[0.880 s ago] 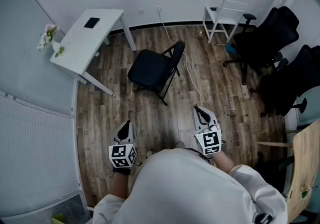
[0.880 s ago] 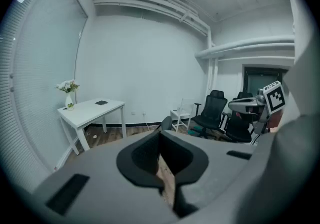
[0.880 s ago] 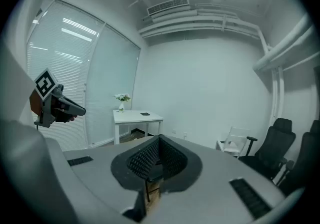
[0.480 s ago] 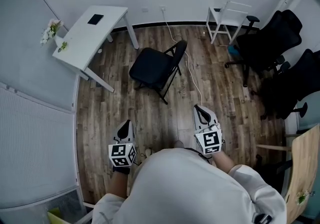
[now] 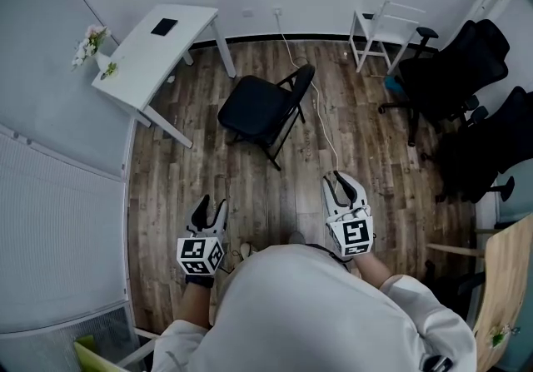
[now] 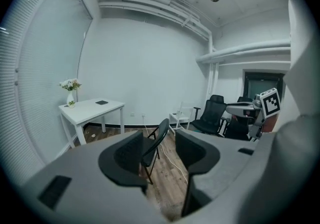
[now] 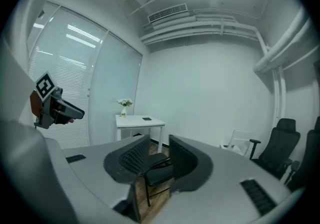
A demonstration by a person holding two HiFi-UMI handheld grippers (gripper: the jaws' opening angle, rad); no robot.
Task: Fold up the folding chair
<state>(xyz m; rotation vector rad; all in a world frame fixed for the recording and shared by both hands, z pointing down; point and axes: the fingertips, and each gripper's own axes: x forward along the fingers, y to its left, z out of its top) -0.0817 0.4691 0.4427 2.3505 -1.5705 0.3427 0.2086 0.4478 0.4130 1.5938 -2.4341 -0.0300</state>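
Starting at the far left, a wall of pale blinds (image 5: 58,220) runs close beside the left tongs (image 5: 208,205), leaving only a narrow strip of plank floor (image 5: 166,195) on that side. Ahead and to the left of those tongs a white table (image 5: 158,46) stands against the far wall, with a vase of flowers (image 5: 93,39) at its outer corner. The left tongs hang with jaws apart and nothing between them. The folding chair (image 5: 260,108), black and unfolded, stands well ahead of both tongs, roughly midway between them, with bare boards all the way to it. A white cable (image 5: 321,125) trails from the far wall past the chair's right side, ending near the right tongs (image 5: 344,185), whose jaws stand slightly apart and are also empty. Further right, a small white chair (image 5: 385,29) sits by the far wall. Two black office chairs (image 5: 454,62) crowd the right edge, and a pale wooden panel (image 5: 510,279) closes off the near right.
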